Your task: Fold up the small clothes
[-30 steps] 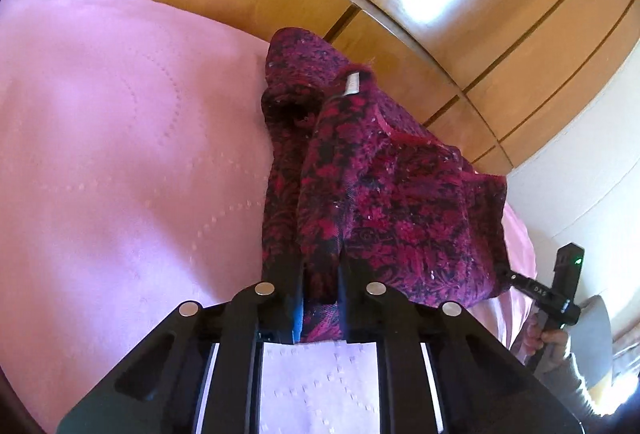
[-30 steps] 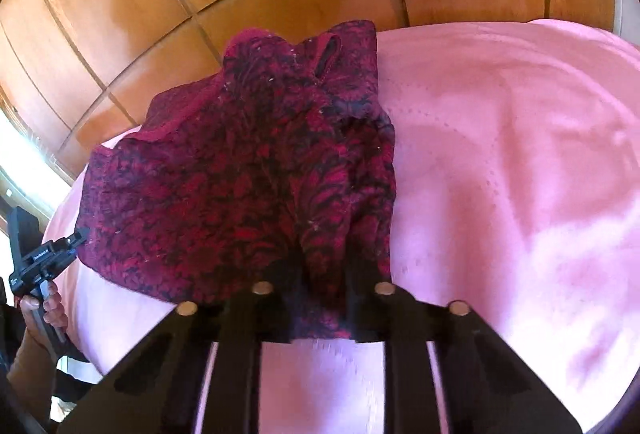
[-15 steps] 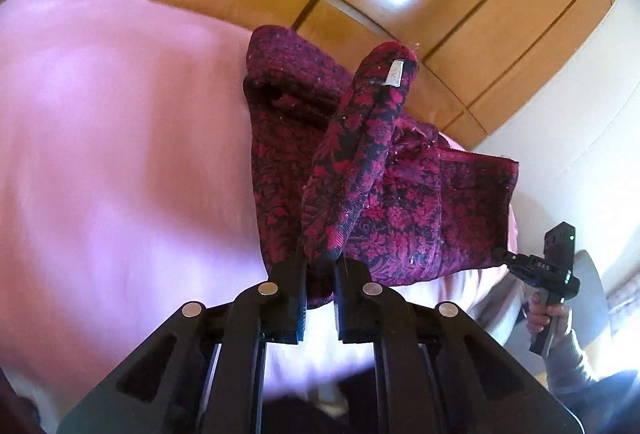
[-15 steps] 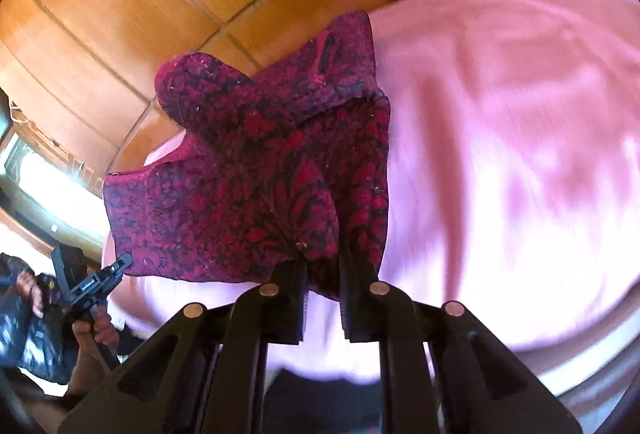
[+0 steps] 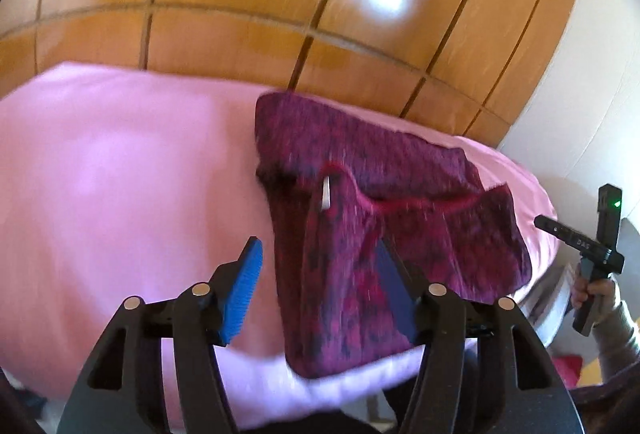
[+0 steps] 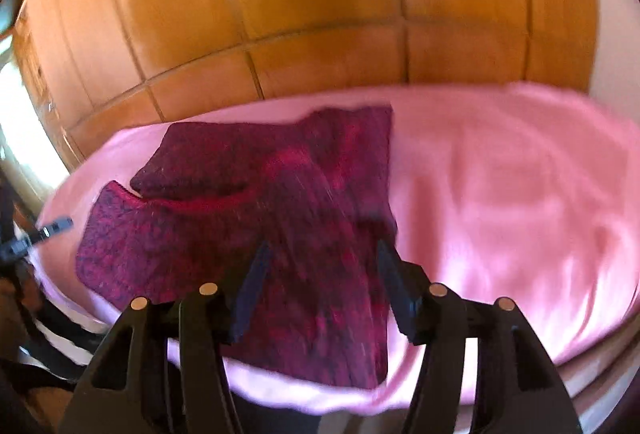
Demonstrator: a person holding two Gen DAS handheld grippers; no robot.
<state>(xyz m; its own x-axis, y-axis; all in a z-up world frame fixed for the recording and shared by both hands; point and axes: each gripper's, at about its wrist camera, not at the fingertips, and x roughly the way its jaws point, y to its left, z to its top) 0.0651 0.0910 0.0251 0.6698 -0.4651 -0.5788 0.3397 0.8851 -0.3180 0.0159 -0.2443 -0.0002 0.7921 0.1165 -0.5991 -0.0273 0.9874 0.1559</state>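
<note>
While both sets of jaws are opening with nothing pinched, the left gripper [image 5: 320, 286] and right gripper [image 6: 320, 286] hang over one dark red patterned garment [image 5: 372, 234], lying folded on the pink bedspread [image 5: 120, 174]; its white tag [image 5: 326, 196] is unreadable.

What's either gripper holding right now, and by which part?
Nothing. The left gripper and right gripper both have jaws opening, with pads clear of the red patterned garment, which lies loose on the pink bedcover.

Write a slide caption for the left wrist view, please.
Left gripper opening above dark red patterned garment lying on pink bedcover.
</note>
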